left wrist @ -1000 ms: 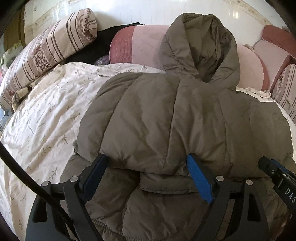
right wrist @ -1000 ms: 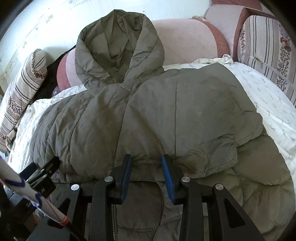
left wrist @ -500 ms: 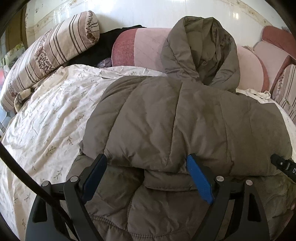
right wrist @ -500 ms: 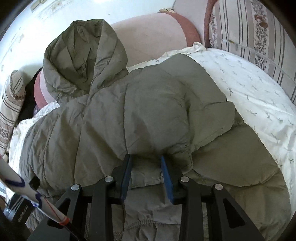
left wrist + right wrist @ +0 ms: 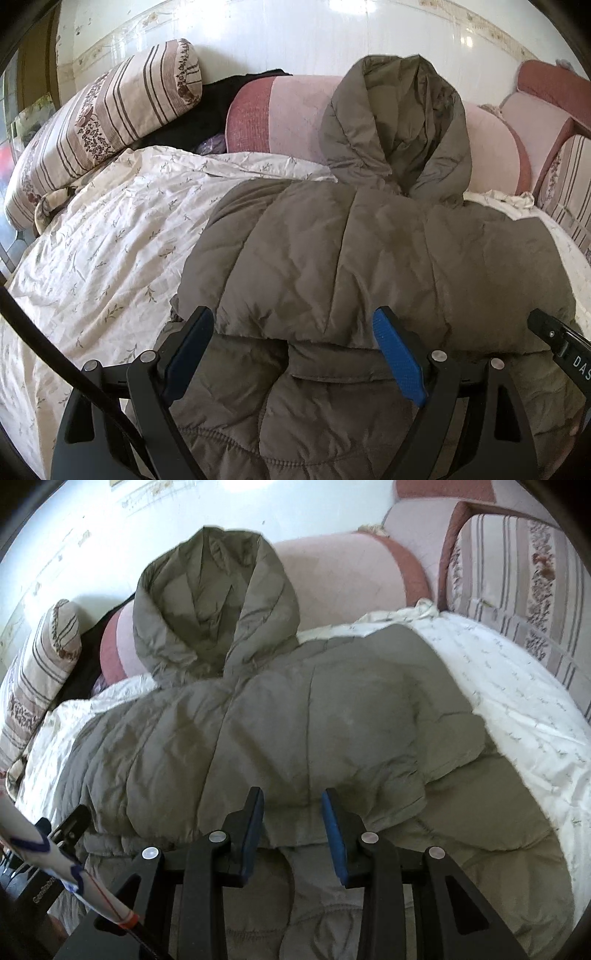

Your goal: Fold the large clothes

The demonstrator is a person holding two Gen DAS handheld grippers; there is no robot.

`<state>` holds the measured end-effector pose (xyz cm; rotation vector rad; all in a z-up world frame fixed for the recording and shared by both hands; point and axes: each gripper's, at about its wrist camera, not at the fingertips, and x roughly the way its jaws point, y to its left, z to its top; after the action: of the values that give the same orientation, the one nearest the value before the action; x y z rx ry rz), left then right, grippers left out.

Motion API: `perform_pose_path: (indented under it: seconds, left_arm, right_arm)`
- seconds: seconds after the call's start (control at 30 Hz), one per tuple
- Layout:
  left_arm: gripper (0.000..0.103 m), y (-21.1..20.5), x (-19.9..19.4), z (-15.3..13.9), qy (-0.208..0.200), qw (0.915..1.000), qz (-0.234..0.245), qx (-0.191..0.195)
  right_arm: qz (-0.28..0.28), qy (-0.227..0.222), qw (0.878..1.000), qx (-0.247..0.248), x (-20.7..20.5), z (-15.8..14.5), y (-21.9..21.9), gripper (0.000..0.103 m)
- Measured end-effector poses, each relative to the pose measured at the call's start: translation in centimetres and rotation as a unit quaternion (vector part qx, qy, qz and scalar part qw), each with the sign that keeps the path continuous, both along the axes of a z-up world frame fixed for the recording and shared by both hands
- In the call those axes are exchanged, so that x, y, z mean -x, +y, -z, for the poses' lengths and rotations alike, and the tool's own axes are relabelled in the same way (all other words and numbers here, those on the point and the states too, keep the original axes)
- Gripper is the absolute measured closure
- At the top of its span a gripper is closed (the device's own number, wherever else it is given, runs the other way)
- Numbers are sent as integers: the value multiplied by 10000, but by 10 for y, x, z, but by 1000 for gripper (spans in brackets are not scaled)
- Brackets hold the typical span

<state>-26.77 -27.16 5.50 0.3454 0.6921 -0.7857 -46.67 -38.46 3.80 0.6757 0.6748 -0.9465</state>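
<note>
While the olive-grey quilted hooded puffer jacket (image 5: 369,258) lies mid-frame on the floral white bedsheet (image 5: 110,240), hood at top, its folded edge runs crosswise just ahead of both grippers — left gripper (image 5: 293,332) wide apart, right gripper (image 5: 293,812) part-open, neither visibly clamping fabric.

A cream bedspread (image 5: 92,258) printed with small sprigs covers the bed, filling the left wrist view from 7 to 10 o'clock and the right wrist view around 3 o'clock. At its far edge a long pink bolster (image 5: 295,114) with dark red ends lies against the white wall (image 5: 277,33), and a dark cloth (image 5: 207,107) is bunched between it and the striped, flowered pillow (image 5: 107,122) at 10 o'clock. More striped and pink cushions (image 5: 517,579) stand at 2 o'clock in the right wrist view.
</note>
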Motion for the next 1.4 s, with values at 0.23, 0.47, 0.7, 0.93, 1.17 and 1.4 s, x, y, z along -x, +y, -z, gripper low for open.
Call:
perform_pose_path:
  seconds: [0.23, 0.47, 0.7, 0.93, 1.17, 1.4]
  left_arm:
    - [16, -4, 1, 7, -62, 9998, 5, -170]
    - [16, -3, 6, 0, -261, 9996, 34, -96]
    - [16, 0, 13, -11, -456, 9989, 86, 91]
    - [16, 0, 21, -19, -634, 9977, 157, 207]
    - [16, 0, 22, -25, -751, 9967, 189, 229]
    - [16, 1, 18, -31, -654, 9972, 190, 325]
  right_arm:
    - [-11, 61, 9998, -167, 2, 9, -3, 67]
    - [117, -94, 9999, -42, 9, 0, -2, 67]
    - [128, 42, 9997, -203, 7, 8, -6, 67]
    - [117, 40, 9995, -277, 8, 11, -7, 67]
    - [106, -56, 9997, -235, 11, 6, -5, 67]
    - [8, -242, 9997, 2, 18, -11, 1, 67]
